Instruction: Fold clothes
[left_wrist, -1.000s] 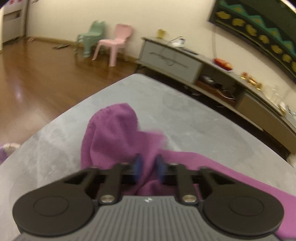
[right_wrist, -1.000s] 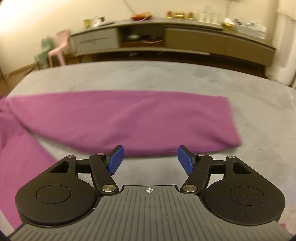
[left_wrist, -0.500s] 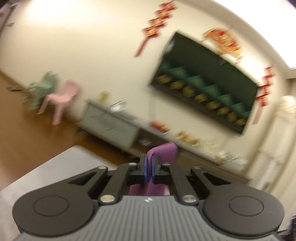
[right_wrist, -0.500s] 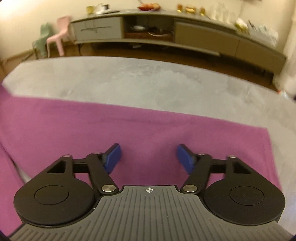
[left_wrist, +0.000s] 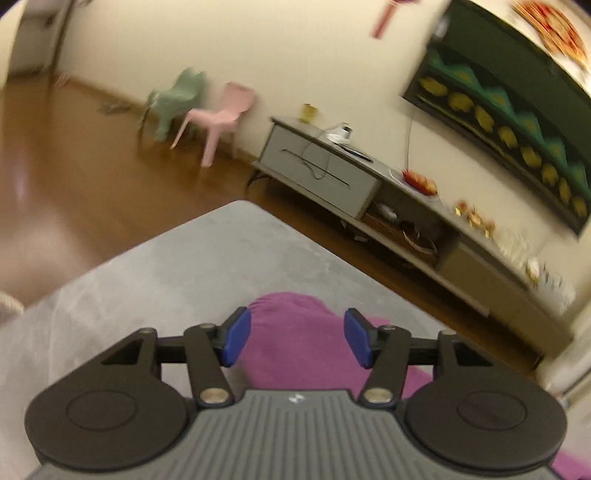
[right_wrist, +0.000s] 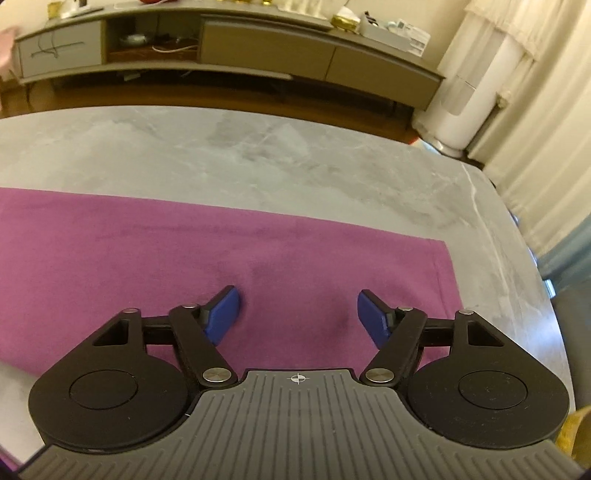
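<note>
Purple fabric — the garment (right_wrist: 221, 266) you are folding — lies flat across the grey marbled counter (right_wrist: 258, 147), its hemmed end toward the right side of the right wrist view. Your right tool (right_wrist: 297, 314) hovers over that cloth, jaws opening, nothing pinched between them. Your left tool (left_wrist: 295, 341) is also opening — a rounded hump of the same garment (left_wrist: 295, 332) shows past its 2 blue pads (left_wrist: 234, 341), which do not press on it.
</note>
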